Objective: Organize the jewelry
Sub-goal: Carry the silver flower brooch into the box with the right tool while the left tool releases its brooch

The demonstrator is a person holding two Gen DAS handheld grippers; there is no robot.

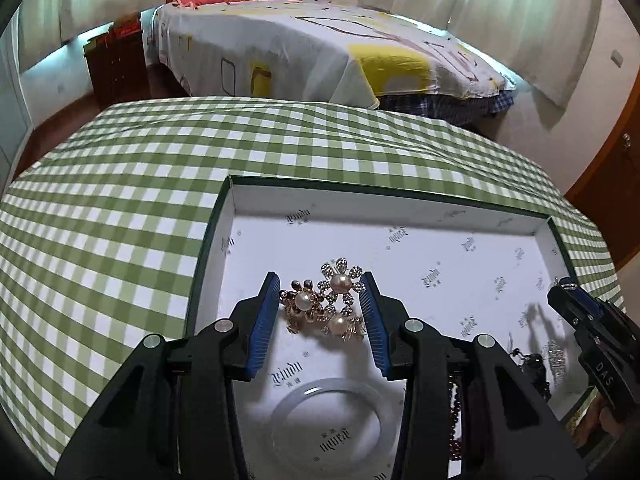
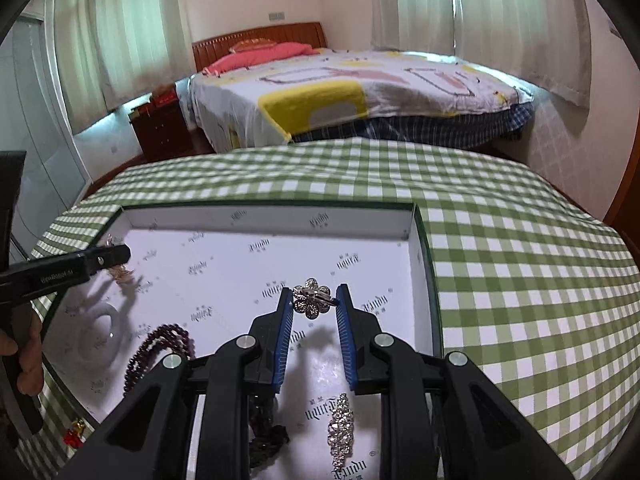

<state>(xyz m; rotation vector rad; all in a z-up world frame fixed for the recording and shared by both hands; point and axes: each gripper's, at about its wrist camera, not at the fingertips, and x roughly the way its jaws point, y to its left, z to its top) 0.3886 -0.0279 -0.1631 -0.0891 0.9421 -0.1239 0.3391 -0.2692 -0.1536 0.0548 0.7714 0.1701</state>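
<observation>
Left hand-held gripper [image 1: 320,288] clamping pearl brooches [image 1: 326,300], right hand-held gripper [image 2: 313,298] pinching rhinestone flower brooch [image 2: 312,298]

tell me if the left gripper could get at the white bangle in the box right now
Probably not: the left gripper is already shut on a pearl brooch cluster. The white bangle lies uncovered in the box just below it, so the way is free once the brooches are released.

Pale translucent round bangle [image 1: 326,426] partly cut by left gripper's [image 1: 320,312] black frame; dark red bead string [image 1: 454,412] mostly hidden behind same frame; dark tangled jewelry piece [image 1: 532,364] at box's right — too blurred to identify; small red-and-gold item [image 2: 74,434] outside box edge, too small to tell; long rhinestone clip [image 2: 340,432] cut by bottom edge.
</observation>
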